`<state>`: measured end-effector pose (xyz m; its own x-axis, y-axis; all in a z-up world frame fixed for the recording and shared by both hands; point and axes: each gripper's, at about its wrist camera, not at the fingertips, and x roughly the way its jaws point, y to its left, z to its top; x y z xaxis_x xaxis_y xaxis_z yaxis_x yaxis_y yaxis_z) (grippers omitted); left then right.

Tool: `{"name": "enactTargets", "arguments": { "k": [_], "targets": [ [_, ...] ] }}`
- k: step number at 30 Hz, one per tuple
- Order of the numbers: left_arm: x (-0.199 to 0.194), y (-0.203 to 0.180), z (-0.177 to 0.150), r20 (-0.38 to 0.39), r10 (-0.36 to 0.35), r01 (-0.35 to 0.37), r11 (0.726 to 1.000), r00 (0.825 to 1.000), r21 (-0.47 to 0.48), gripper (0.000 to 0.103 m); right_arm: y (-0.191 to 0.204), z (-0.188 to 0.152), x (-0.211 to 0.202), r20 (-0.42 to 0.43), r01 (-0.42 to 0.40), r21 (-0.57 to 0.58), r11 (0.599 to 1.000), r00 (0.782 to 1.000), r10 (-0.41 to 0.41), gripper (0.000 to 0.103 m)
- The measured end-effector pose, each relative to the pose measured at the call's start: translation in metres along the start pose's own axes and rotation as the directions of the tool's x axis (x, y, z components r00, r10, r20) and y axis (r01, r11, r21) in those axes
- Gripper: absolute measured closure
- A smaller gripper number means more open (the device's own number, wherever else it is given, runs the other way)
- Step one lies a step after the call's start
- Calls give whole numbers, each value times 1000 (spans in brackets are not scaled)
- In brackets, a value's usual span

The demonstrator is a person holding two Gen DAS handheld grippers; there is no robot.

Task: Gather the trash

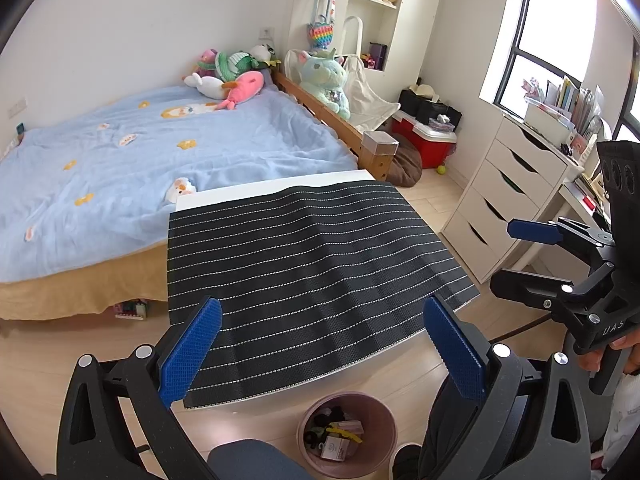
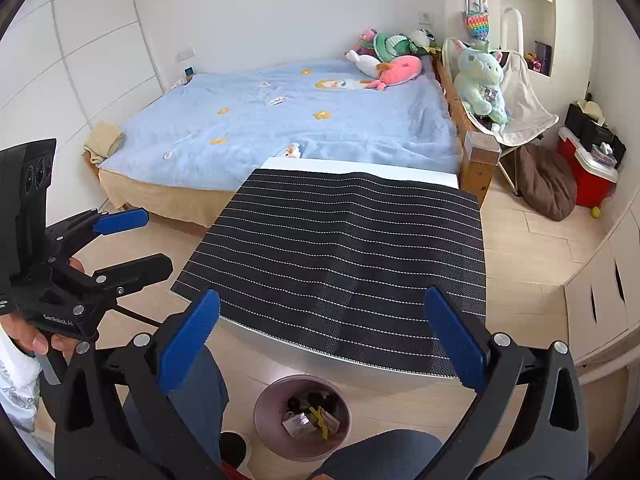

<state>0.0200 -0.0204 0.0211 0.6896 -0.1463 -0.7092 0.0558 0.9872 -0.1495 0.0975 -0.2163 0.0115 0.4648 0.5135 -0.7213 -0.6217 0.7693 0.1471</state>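
In the left wrist view, the left gripper (image 1: 322,344) hangs above the near edge of a white low table (image 1: 280,184), its blue-padded fingers (image 1: 192,354) spread wide with nothing between them. A black woven mat with thin white stripes (image 1: 312,260) covers nearly the whole tabletop, leaving only a bare white strip along the far edge, and overhangs the right edge. Just below the table's near edge, on the pale wooden floor (image 1: 436,196), stands a round pink plastic waste bin (image 1: 348,434) holding crumpled wrappers and small boxes (image 1: 334,438); their print is too small to read. At the right, the right gripper (image 1: 520,256) is also released, and the letters "UAS" show on its black body. Open floor lies between the table's right edge and a white drawer unit (image 1: 504,196).

In the right wrist view, the right gripper (image 2: 320,344) is parted and empty over the mat's near edge (image 2: 340,264). The bin (image 2: 303,418) sits on the floor just below the table's front edge, the trash (image 2: 310,418) inside it. At the left, the left gripper (image 2: 132,240) is spread open, its body marked "GenRoboAI". Bare floor (image 2: 532,248) runs along the table's right edge.
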Motion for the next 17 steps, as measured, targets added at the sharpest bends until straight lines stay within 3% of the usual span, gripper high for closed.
{"name": "enactTargets", "arguments": {
  "k": [17],
  "targets": [
    [1, -3, 3, -5, 15, -15, 1000, 1000, 18, 6, 4, -5, 2, 3, -1, -2, 1000, 1000, 1, 3]
  ]
}}
